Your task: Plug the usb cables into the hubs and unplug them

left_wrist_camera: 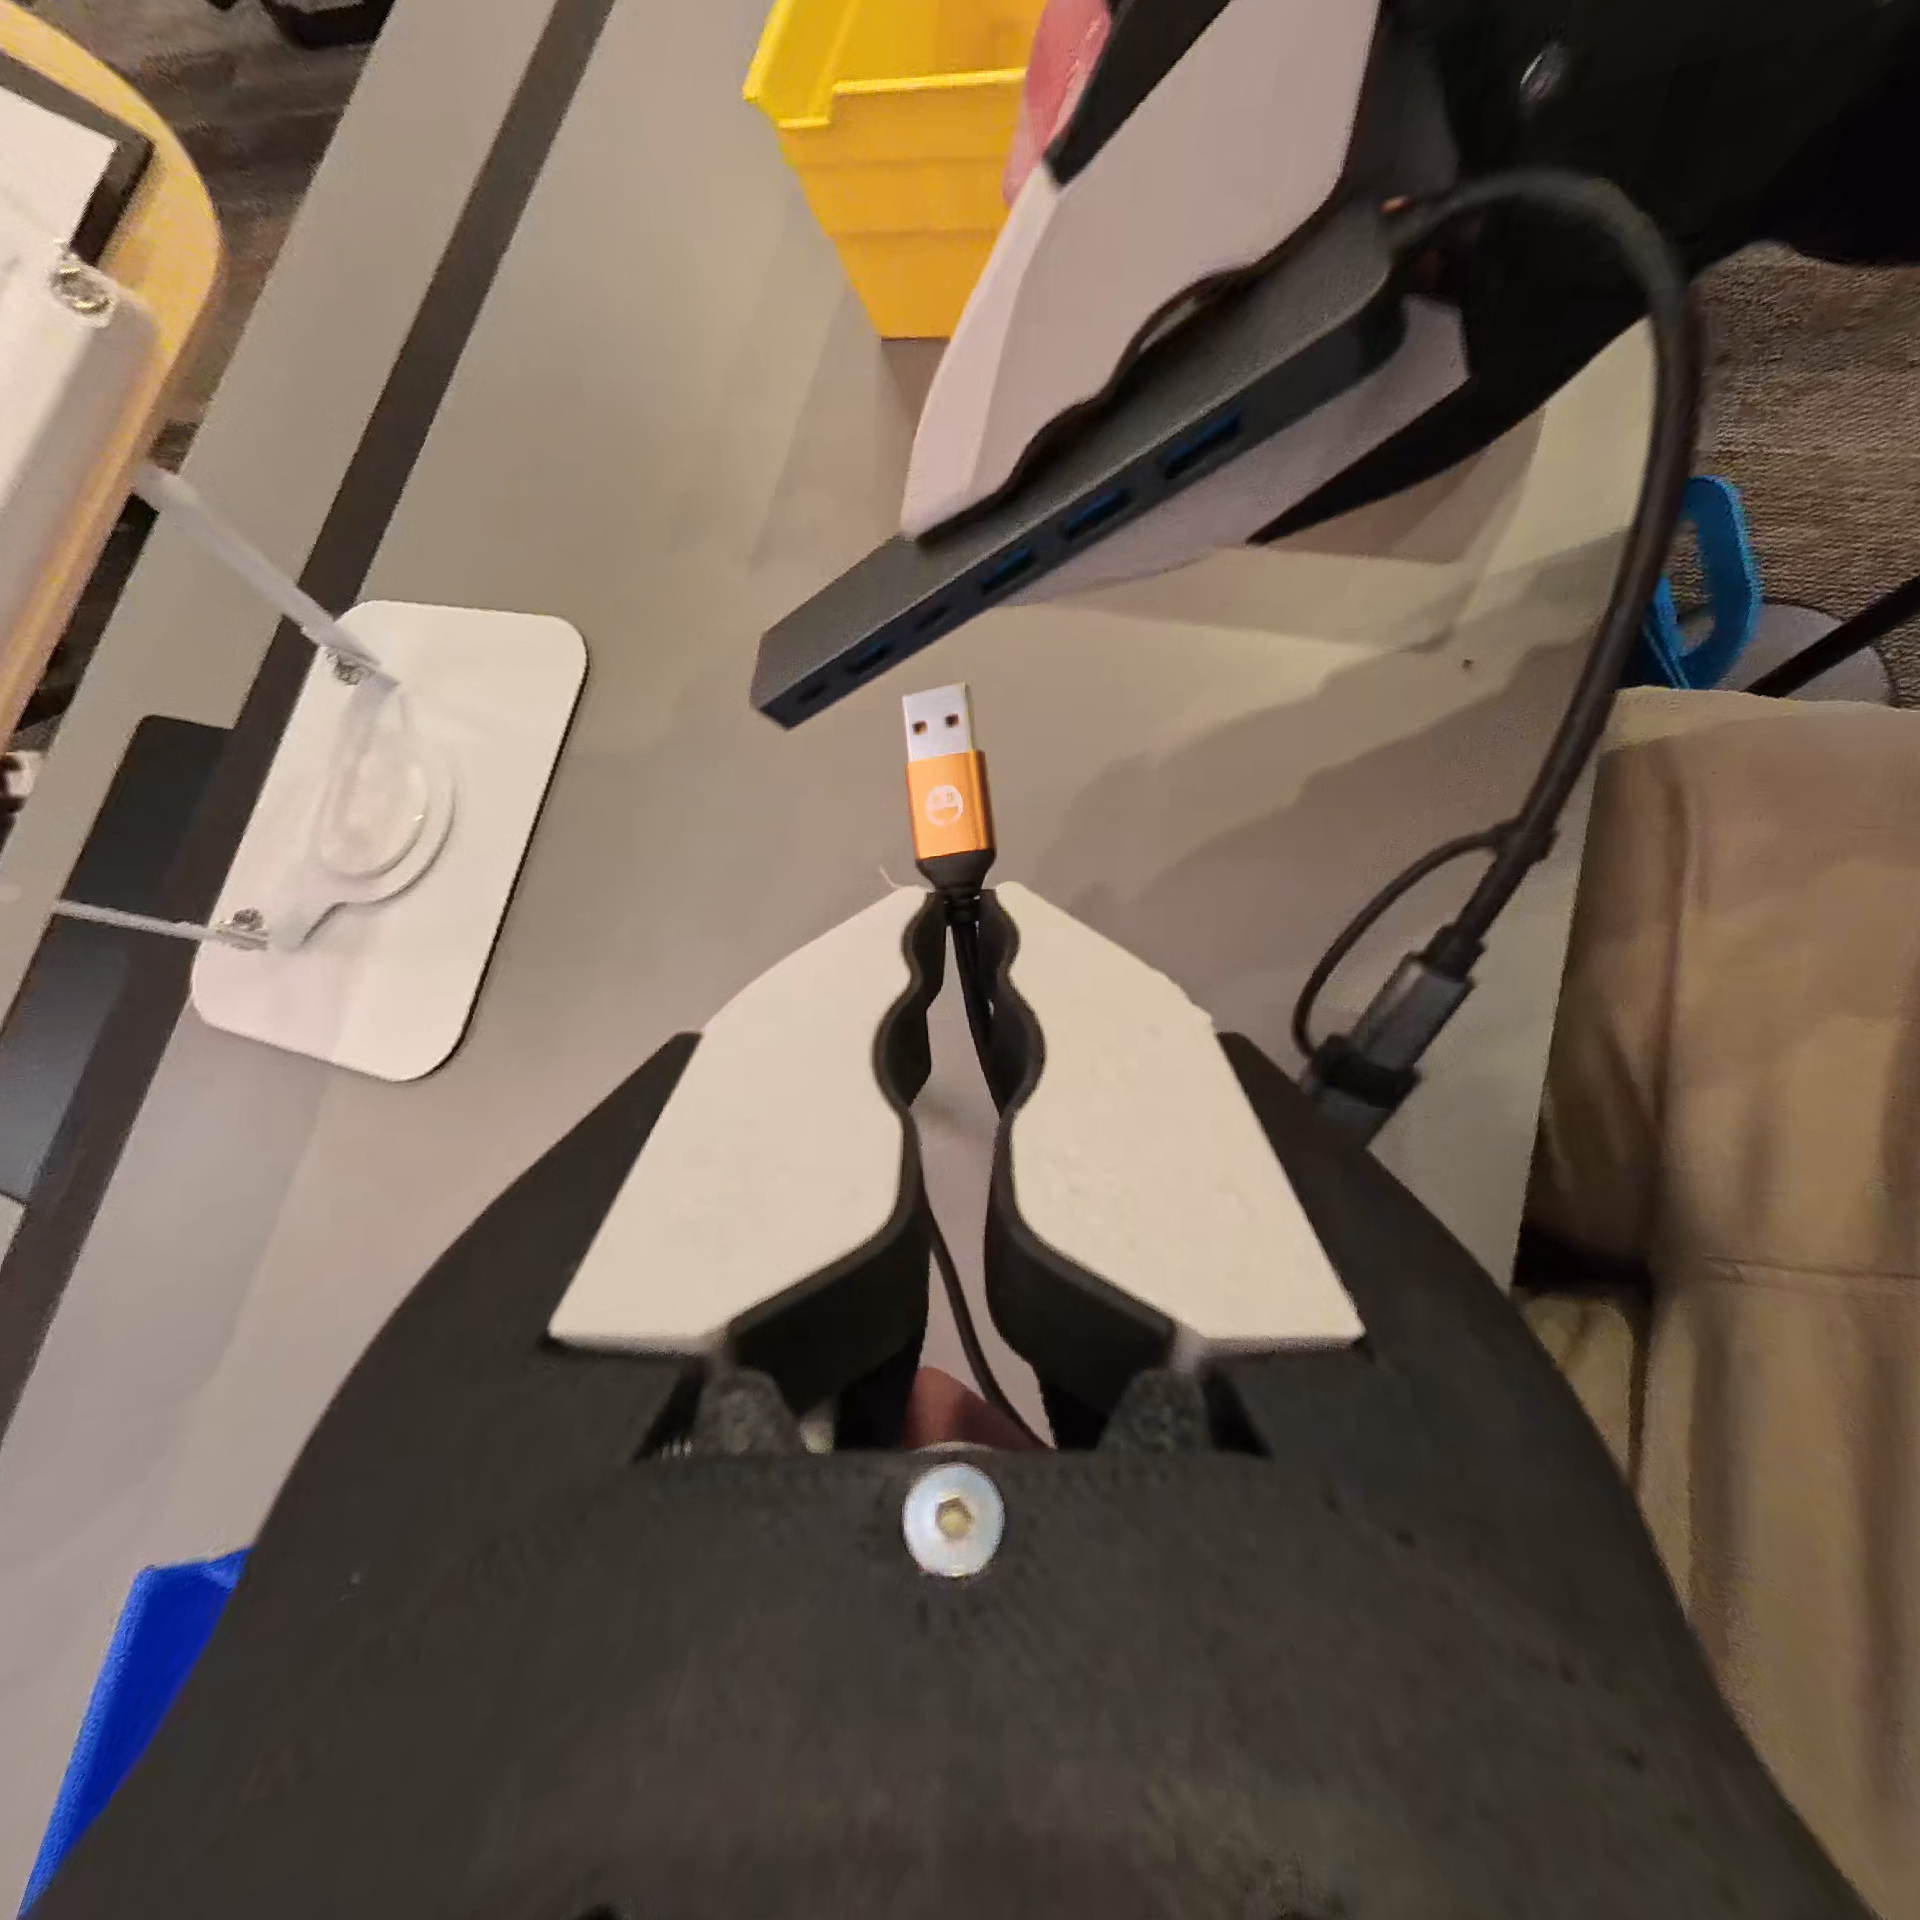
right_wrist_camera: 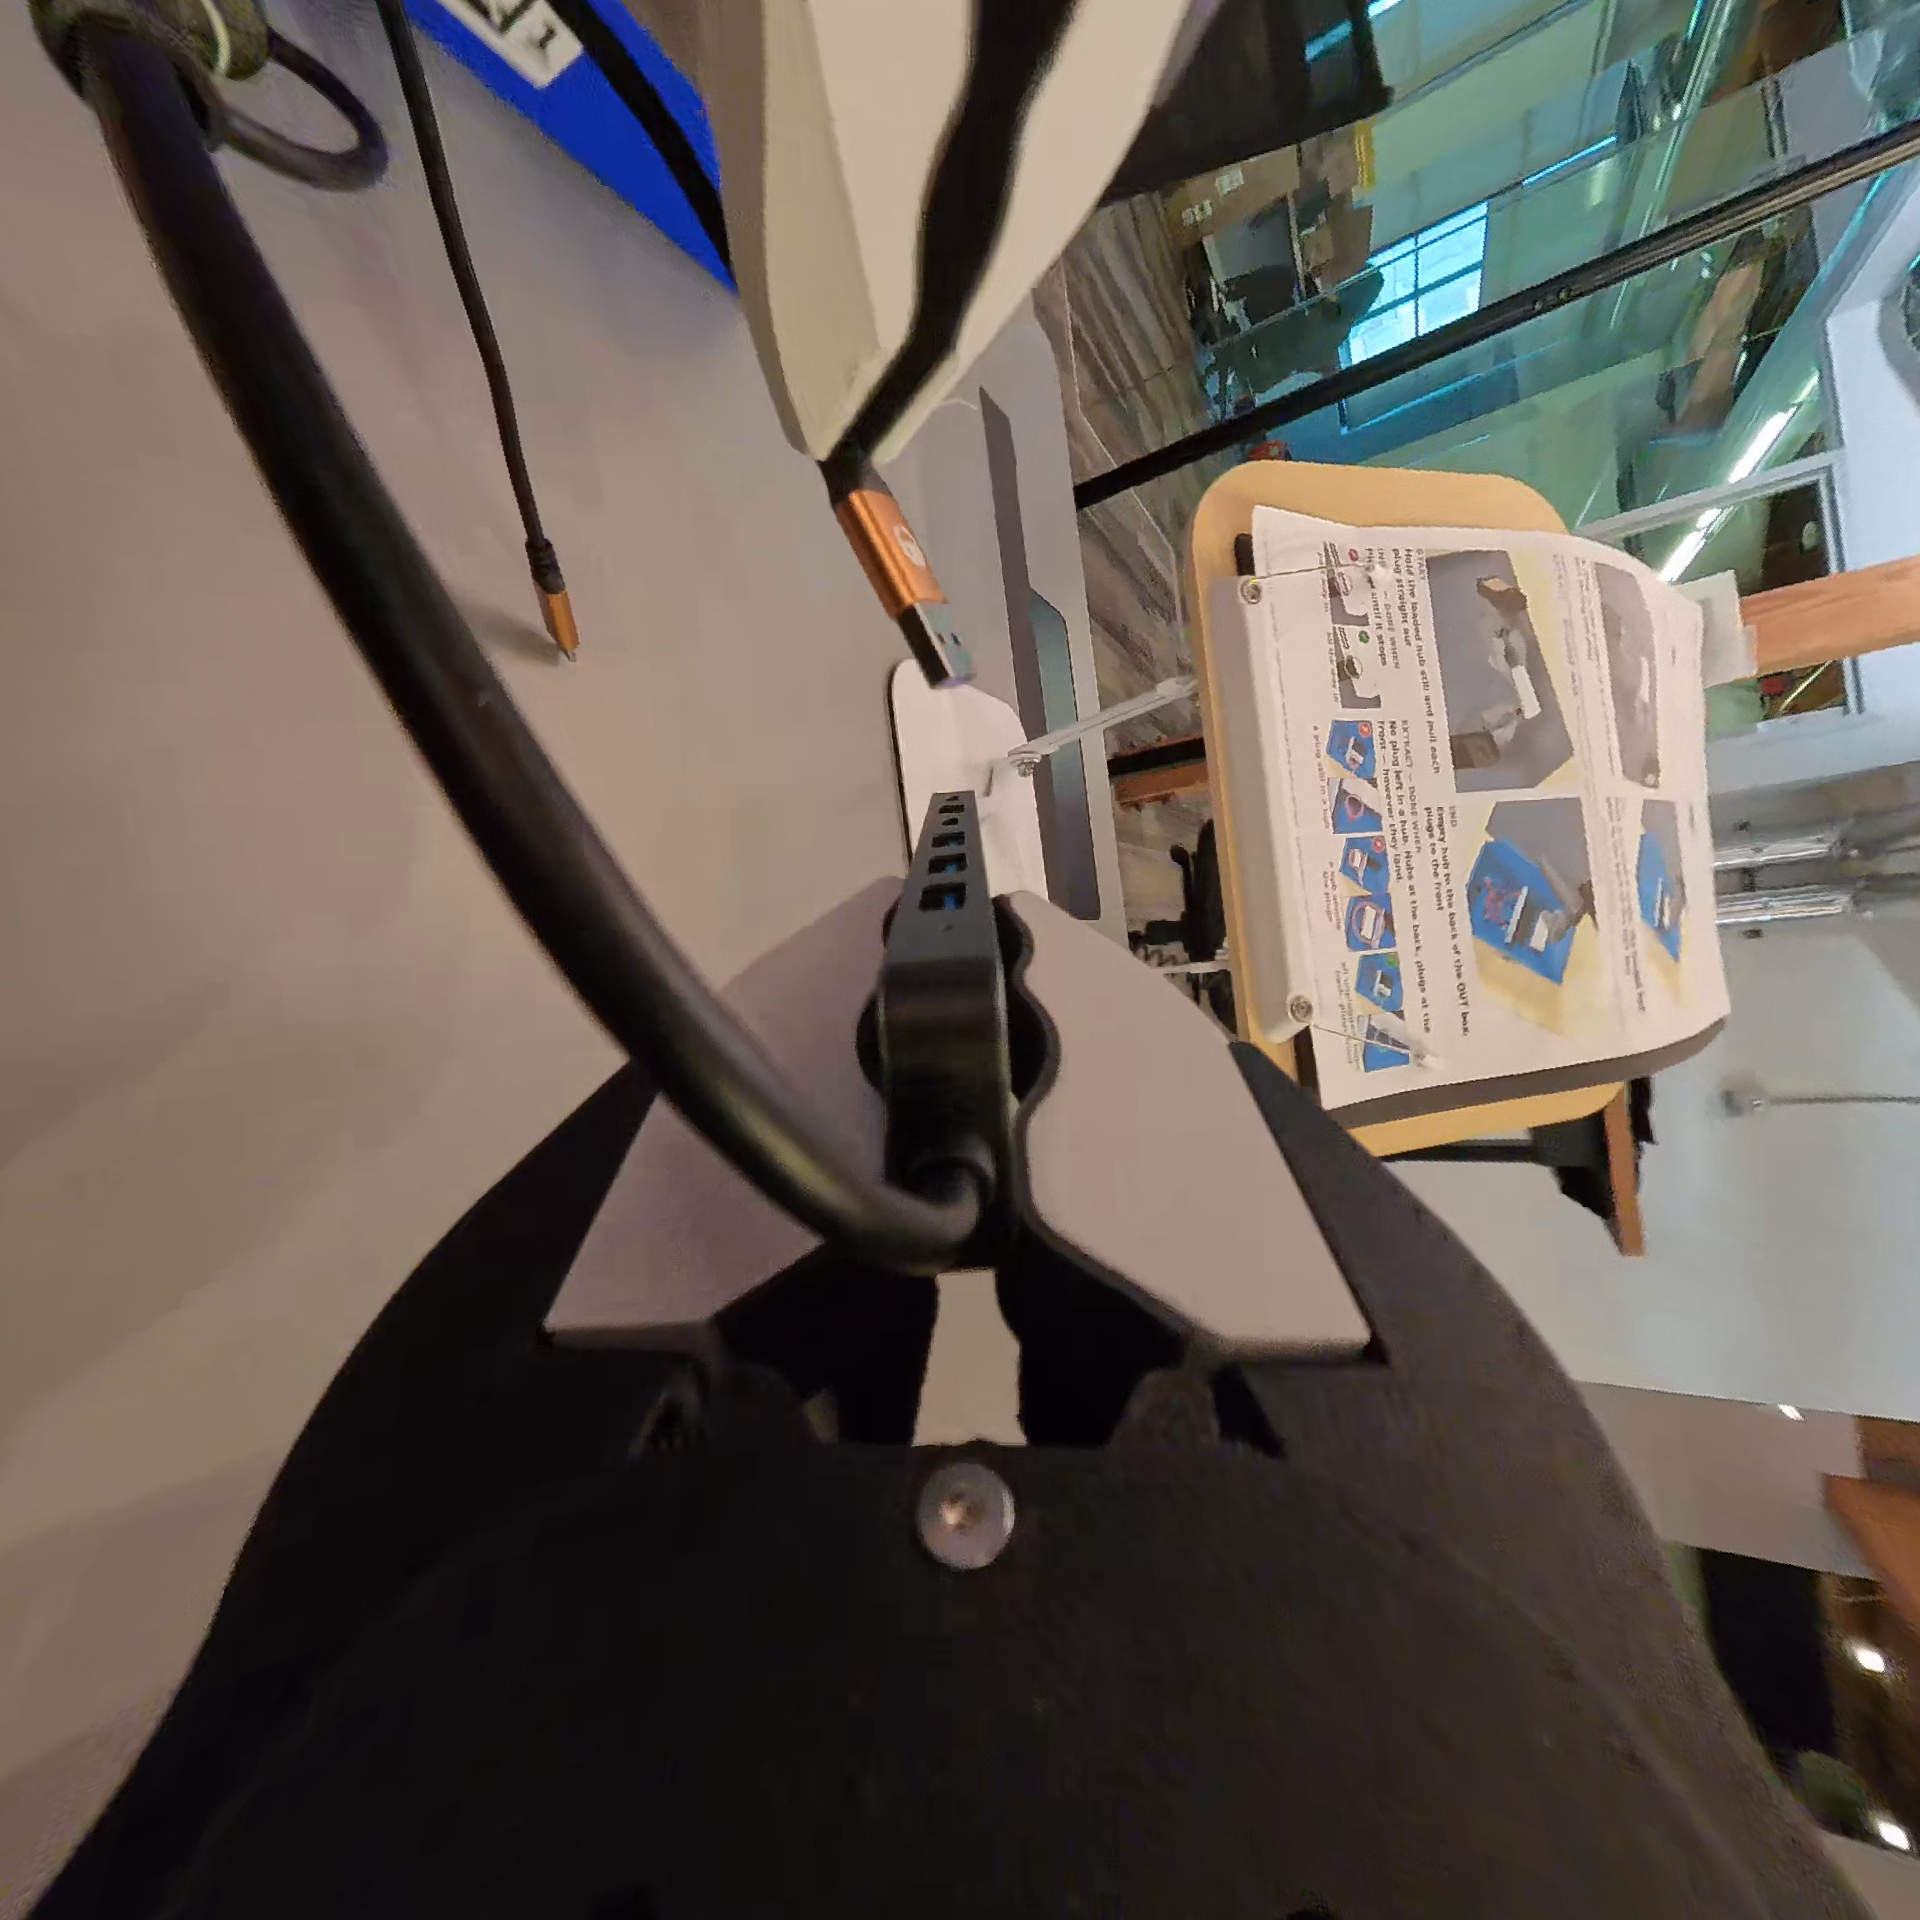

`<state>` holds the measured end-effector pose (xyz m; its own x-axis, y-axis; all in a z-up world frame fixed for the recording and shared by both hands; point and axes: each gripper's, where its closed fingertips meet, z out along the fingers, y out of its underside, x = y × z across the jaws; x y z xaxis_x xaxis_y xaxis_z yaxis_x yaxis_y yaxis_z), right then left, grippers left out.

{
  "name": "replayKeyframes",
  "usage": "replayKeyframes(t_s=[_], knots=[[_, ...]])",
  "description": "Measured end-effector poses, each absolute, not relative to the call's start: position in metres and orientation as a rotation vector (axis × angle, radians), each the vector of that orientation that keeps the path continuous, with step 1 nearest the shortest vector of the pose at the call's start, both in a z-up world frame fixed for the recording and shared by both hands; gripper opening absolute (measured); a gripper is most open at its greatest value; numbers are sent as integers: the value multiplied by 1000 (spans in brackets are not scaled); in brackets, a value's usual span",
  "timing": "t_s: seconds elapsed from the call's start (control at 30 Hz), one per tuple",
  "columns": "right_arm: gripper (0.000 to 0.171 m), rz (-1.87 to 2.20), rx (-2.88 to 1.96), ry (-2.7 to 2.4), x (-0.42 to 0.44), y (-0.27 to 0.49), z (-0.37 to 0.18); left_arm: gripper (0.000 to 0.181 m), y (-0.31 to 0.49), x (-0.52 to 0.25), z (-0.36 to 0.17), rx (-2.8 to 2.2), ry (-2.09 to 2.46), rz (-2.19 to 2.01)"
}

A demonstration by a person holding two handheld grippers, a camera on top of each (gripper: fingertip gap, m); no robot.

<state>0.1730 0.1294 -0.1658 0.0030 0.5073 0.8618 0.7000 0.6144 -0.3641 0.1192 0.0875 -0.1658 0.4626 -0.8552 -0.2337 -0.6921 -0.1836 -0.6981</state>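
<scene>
Now left hand-held gripper [left_wrist_camera: 951,904] pinching orange USB cable [left_wrist_camera: 943,795], right [right_wrist_camera: 940,914] clamping hub [right_wrist_camera: 951,883], plug seemingly just outside.

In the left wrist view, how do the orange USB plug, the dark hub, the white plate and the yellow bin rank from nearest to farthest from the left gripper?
1. Orange USB plug, just past the left gripper.
2. Dark hub, ahead, in the right gripper.
3. White plate, left on the table.
4. Yellow bin, far ahead.
</scene>
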Motion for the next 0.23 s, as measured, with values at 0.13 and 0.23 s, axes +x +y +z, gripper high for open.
replayKeyframes(t_s=[0.13,0.23], knots=[[11,-300,-961,-1689,167,127,-173,6,84,121,-175,-1978,1328,-285],[12,-336,-922,-1707,160,123,-176,6,81,125,-181,-2000,1335,-331]])
